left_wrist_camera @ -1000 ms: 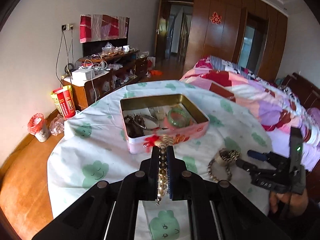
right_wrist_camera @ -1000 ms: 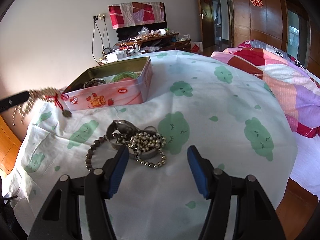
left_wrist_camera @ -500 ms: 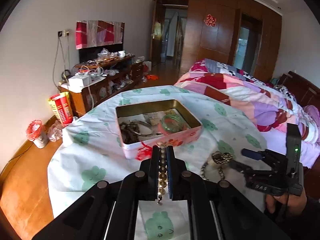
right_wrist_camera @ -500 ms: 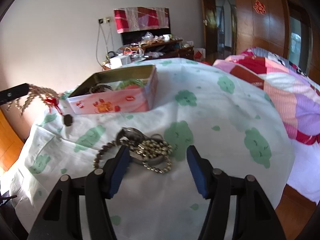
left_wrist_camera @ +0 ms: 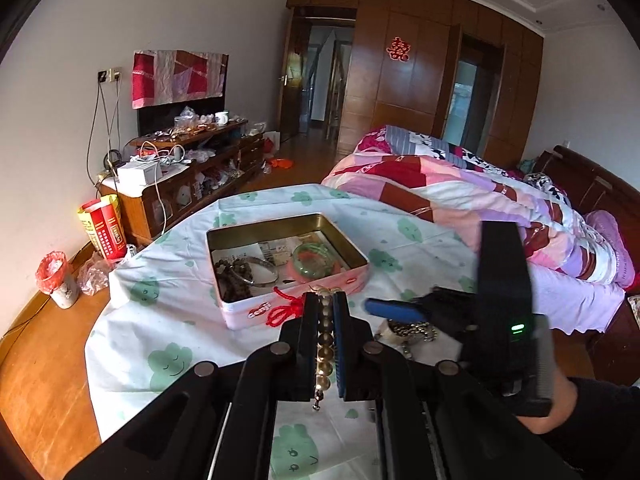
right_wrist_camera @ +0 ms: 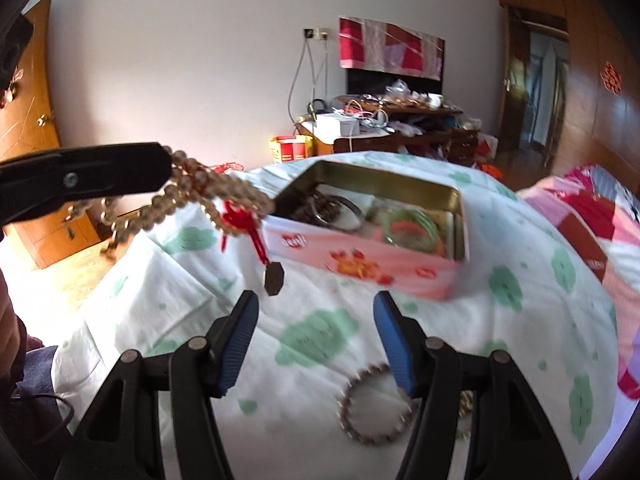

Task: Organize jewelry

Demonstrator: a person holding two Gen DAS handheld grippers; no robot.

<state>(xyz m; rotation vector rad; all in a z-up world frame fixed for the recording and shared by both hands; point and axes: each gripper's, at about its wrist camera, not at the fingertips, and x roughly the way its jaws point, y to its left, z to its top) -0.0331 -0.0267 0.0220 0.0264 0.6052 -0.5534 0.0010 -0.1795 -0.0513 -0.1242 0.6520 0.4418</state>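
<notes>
— Left wrist view: what is showing?
— A pink tin (left_wrist_camera: pixel 256 312) with a red logo I cannot read is sitting on the white cloth with green cloud faces (left_wrist_camera: pixel 168 360); a red paper cutting is hanging on the wardrobe (left_wrist_camera: pixel 398 49). The left gripper (left_wrist_camera: pixel 326 344) is clamping a golden bead string (left_wrist_camera: pixel 324 352), just before the tin.
— And the right wrist view?
— The right gripper (right_wrist_camera: pixel 316 340) is standing open and empty — a beaded bracelet (right_wrist_camera: pixel 372 404) is lying beneath it.

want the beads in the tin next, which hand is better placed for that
Left. Its gripper is already shut on the bead string, hanging just short of the tin. The right gripper is open and empty, aimed at the cloth.
</notes>
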